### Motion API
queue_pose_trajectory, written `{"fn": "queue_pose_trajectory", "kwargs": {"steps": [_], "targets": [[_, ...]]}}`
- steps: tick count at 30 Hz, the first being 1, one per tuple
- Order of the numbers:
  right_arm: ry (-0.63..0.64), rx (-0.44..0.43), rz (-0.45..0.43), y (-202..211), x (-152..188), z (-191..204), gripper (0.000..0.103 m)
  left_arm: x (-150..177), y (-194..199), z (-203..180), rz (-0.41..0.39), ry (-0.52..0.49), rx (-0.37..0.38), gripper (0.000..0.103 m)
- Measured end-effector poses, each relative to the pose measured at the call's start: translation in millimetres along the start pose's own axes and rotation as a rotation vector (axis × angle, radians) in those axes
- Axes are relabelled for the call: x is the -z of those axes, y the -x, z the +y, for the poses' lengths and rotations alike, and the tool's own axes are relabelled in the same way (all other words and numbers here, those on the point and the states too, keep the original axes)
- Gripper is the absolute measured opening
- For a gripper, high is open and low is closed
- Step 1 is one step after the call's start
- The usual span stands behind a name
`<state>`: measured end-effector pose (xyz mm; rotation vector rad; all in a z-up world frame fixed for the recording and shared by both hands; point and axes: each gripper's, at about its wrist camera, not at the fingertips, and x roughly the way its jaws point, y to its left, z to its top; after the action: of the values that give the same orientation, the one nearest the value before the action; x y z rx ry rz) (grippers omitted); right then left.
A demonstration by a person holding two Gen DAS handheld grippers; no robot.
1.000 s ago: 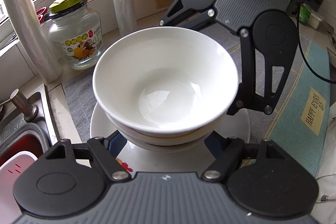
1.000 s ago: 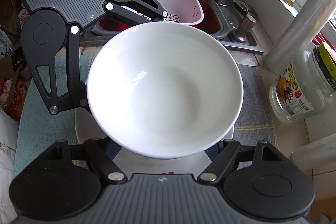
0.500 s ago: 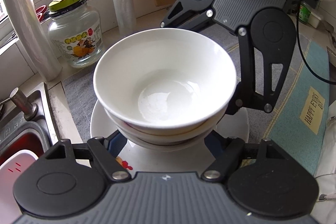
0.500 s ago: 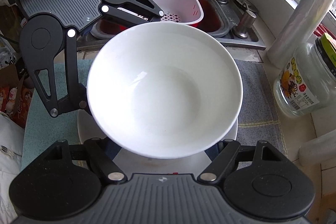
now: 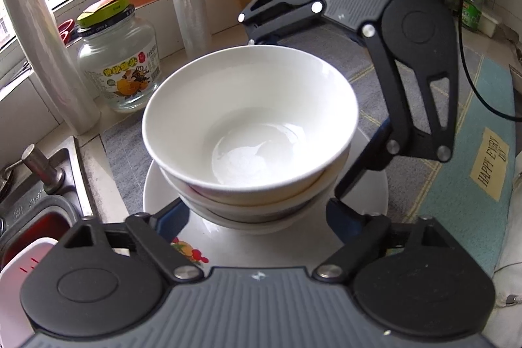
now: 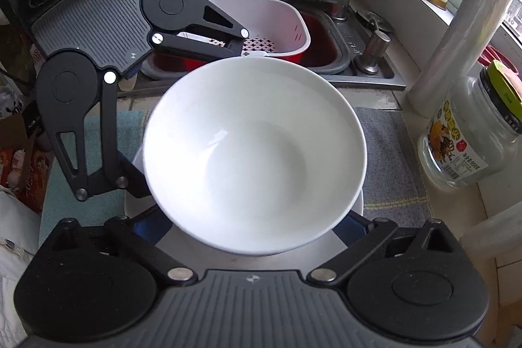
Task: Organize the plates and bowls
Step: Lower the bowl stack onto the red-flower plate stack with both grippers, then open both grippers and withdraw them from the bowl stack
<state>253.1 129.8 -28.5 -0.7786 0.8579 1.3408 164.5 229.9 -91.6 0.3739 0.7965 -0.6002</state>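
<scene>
Three round white ceramic bowls (image 5: 251,119), nested mouth-up, sit on one white plate (image 5: 368,201). Both the left gripper (image 5: 251,211) and the right gripper (image 6: 251,224) are spread around the stack, seemingly without contact.

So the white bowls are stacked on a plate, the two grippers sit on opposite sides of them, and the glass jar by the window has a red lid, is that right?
Not quite: the glass jar has a yellow-green lid, not red, as the left wrist view shows. The rest holds: the white bowls are stacked on the plate, with the left gripper and right gripper on opposite sides.
</scene>
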Motion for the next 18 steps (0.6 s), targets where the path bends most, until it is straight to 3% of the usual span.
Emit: {"fn": "queue_pose_trajectory", "kwargs": {"steps": [9,18], "targets": [[-0.001,0.012,0.001,-1,2,7,0.103,4,-1,-6,-0.017,-0.009,-0.036,0.100],[-0.046,0.042,-0.004,-2,6,6,0.103,14,0,-1,-0.043,0.113,-0.086,0.100]]}}
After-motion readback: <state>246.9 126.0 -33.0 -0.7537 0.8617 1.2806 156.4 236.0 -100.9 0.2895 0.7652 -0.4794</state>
